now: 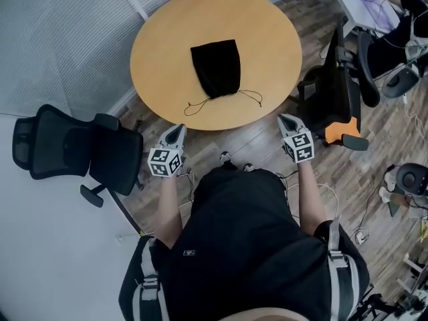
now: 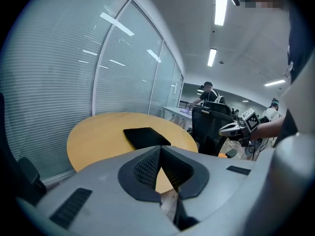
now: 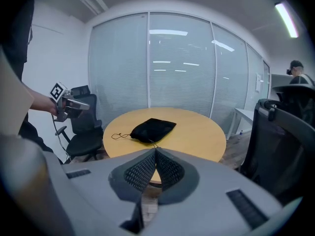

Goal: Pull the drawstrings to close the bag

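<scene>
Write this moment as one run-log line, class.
bag: flat on table | drawstrings: loose, untouched | left tool: shut, empty, away from bag | right tool: shut, empty, away from bag

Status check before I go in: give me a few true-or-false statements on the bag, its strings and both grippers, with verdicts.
1. The black bag lies flat on the round table. True.
2. The left gripper is shut on a drawstring. False: its jaws are together with nothing between them, and it is short of the table's near edge.
3. The right gripper holds nothing. True: its jaws are together and empty.
4. The drawstrings come out of the bag's far end. False: they trail from the end nearest the person and lie loose on the tabletop.
</scene>
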